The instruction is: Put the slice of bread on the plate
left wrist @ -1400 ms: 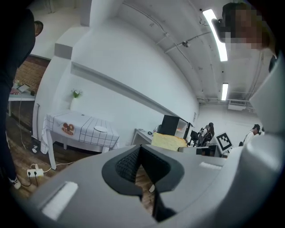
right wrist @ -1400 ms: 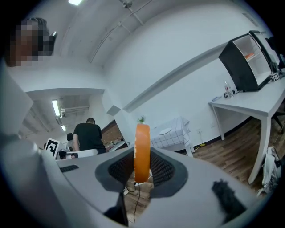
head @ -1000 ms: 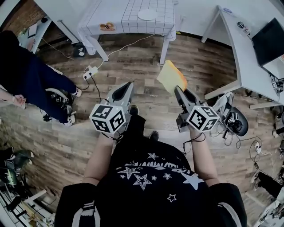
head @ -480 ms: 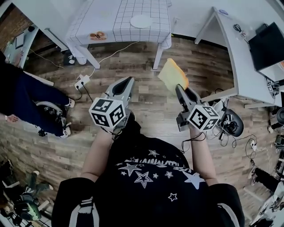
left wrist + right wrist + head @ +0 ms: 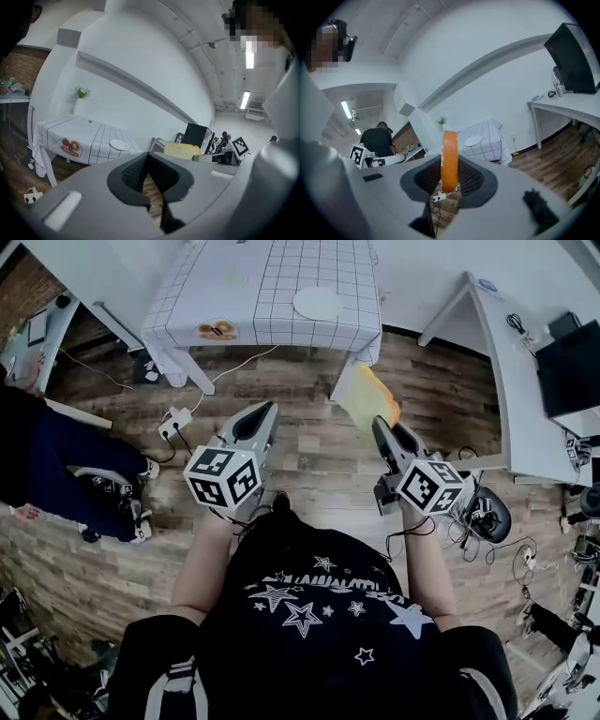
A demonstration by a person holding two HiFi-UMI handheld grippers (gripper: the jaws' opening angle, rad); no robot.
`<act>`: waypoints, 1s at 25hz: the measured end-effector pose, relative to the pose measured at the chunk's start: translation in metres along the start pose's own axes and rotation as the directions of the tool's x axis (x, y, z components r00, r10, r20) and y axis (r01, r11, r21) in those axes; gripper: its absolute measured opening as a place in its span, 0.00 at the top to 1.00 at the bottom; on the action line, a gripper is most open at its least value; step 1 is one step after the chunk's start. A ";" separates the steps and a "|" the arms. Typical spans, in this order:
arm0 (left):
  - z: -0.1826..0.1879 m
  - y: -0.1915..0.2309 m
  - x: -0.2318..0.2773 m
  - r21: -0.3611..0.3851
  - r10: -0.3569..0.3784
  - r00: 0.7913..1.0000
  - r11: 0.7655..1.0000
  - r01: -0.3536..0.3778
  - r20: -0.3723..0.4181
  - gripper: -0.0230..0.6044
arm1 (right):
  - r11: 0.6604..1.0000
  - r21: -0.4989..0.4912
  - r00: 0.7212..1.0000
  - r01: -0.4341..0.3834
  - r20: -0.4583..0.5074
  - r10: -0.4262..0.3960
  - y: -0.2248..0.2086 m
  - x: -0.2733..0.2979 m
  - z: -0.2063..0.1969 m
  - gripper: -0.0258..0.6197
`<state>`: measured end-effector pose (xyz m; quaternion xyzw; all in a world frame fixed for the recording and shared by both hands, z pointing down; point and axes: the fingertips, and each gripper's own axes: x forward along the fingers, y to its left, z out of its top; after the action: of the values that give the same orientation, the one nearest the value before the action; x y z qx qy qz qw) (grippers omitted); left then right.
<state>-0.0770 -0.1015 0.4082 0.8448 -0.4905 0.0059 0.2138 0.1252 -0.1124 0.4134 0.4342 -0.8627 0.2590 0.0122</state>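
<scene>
Head view: your right gripper is clamped on the bread slice. The slice stands upright over the wood floor, short of the table's near edge. The plate sits just inside that edge, and there's open floor between you and it. The white desk is close on your right. Your left gripper is alongside, well apart from the right one.
Left gripper view: jaws together at the tips, nothing between them. Plate ahead-left.
Right gripper view: slice is edge-on between the pads, with the plate beyond, just right of it.
</scene>
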 end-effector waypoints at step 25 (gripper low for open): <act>0.031 0.110 0.062 0.144 0.101 0.993 0.985 -0.093 -0.054 0.95 | 1.000 0.017 0.998 0.021 -0.052 -0.020 -0.007 0.135 -0.004 0.81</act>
<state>-0.1428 -0.2113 0.4326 0.8323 -0.5227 0.0768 0.1679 0.0457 -0.2139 0.4529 0.4363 -0.8553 0.2776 0.0334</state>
